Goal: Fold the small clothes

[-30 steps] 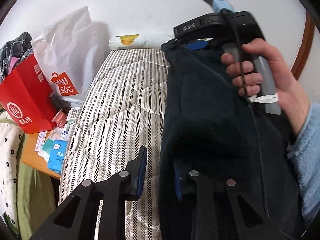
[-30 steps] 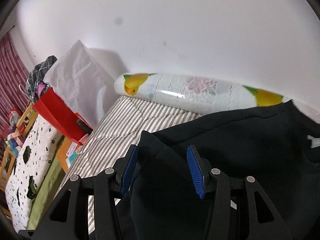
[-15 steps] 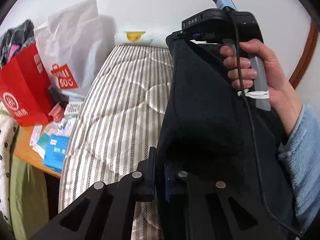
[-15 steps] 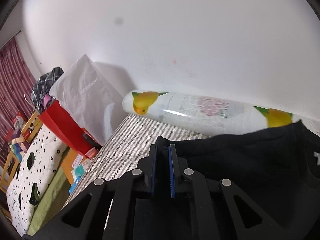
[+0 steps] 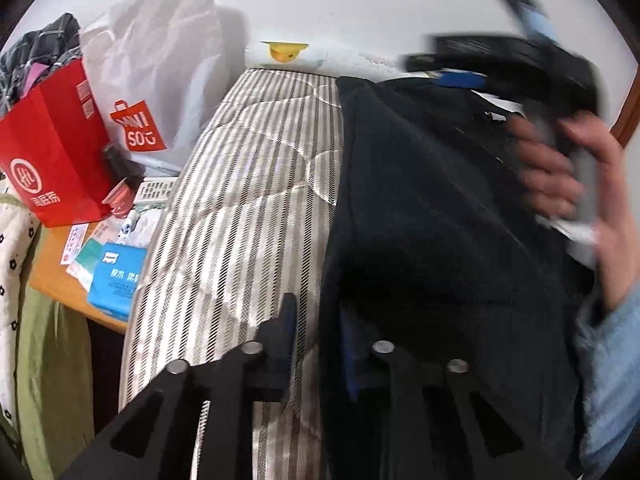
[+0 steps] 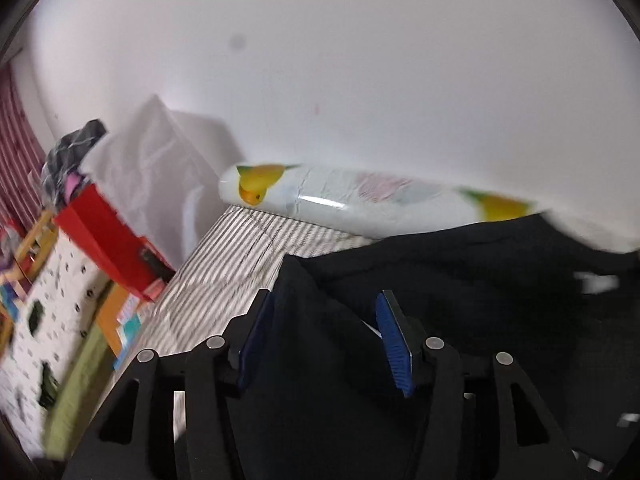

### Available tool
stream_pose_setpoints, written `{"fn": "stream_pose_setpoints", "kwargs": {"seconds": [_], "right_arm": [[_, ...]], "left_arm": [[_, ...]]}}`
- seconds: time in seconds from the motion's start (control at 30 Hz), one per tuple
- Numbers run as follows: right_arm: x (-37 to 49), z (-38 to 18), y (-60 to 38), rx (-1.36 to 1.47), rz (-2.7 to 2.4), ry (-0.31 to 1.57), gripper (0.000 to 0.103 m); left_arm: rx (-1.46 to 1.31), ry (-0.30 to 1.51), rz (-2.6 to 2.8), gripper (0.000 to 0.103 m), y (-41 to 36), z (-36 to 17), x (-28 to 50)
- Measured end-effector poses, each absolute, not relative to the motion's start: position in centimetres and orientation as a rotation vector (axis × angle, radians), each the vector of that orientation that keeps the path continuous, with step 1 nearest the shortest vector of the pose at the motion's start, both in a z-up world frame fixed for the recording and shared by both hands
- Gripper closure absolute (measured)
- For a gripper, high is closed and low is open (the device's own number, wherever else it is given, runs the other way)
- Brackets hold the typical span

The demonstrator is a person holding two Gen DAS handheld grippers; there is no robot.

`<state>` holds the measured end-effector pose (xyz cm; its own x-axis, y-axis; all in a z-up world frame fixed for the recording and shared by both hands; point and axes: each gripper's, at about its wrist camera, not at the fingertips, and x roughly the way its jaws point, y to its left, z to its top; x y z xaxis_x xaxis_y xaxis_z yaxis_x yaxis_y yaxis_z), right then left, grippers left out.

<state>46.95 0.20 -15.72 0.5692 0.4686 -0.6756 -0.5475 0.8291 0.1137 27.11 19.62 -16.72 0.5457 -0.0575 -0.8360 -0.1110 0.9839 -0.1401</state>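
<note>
While our left gripper [image 5: 316, 344] opens at the near edge of the dark navy garment [image 5: 432, 216], its pads stand apart with the cloth's edge between them and no longer pinch it. We hold the right gripper [image 6: 326, 334] further up the same garment [image 6: 460, 292], jaws widening too, with a raised fold between the blue pads [image 6: 394, 338] but not pressed. The garment lies on the right side of the striped mattress [image 5: 248, 184], bare to its left. Beyond it, a fruit-printed roll [image 6: 360, 204] rests against the far wall. We judge one fold is just laid down; smoothing and further folds remain.
</note>
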Motion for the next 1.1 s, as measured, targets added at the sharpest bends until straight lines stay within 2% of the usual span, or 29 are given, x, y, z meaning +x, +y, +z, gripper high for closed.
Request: {"fn": "stream_pose_setpoints", "kwargs": {"seconds": [0.07, 0.3, 0.4, 0.67, 0.7, 0.73, 0.8, 0.9, 0.97, 1.03, 1.1], "right_arm": [[44.3, -14.8, -2.5, -0.177, 0.529, 0.739, 0.048], [35.7, -15.5, -15.4, -0.270, 0.176, 0.716, 0.048], [32.8, -16.5, -19.9, -0.265, 0.067, 0.716, 0.041], [32.8, -21.3, -20.5, -0.321, -0.014, 0.791, 0.040], [33.1, -21.9, -20.6, -0.327, -0.033, 0.802, 0.044], [33.5, -22.3, -20.8, -0.325, -0.059, 0.804, 0.060], [33.5, -22.1, -21.2, -0.299, -0.060, 0.782, 0.082], [33.9, -21.0, -23.4, -0.256, -0.057, 0.791, 0.085], [33.8, -19.7, -26.4, -0.226, -0.129, 0.748, 0.084], [33.7, -18.9, -30.0, -0.201, -0.201, 0.740, 0.077], [33.3, -18.5, -33.8, -0.143, -0.234, 0.742, 0.076]], "left_arm": [[-0.187, 0.989, 0.027, 0.081, 19.6, -16.3, 26.5], [-0.190, 0.966, -0.007, 0.069, 19.1, -14.8, 24.6], [-0.207, 0.959, -0.031, 0.068, 18.9, -14.3, 24.2], [-0.200, 0.973, -0.090, 0.066, 17.0, -13.6, 23.6], [-0.192, 0.974, -0.093, 0.064, 16.9, -13.5, 23.3], [-0.187, 0.975, -0.092, 0.062, 16.9, -13.5, 23.2], [-0.184, 0.976, -0.090, 0.057, 16.9, -13.6, 22.7], [-0.187, 0.979, -0.090, 0.056, 17.4, -13.9, 22.2], [-0.187, 0.983, -0.083, 0.056, 17.5, -14.1, 21.9], [-0.190, 0.983, -0.076, 0.056, 17.6, -14.2, 21.6], [-0.199, 0.972, -0.078, 0.056, 17.4, -14.2, 21.3]]}}
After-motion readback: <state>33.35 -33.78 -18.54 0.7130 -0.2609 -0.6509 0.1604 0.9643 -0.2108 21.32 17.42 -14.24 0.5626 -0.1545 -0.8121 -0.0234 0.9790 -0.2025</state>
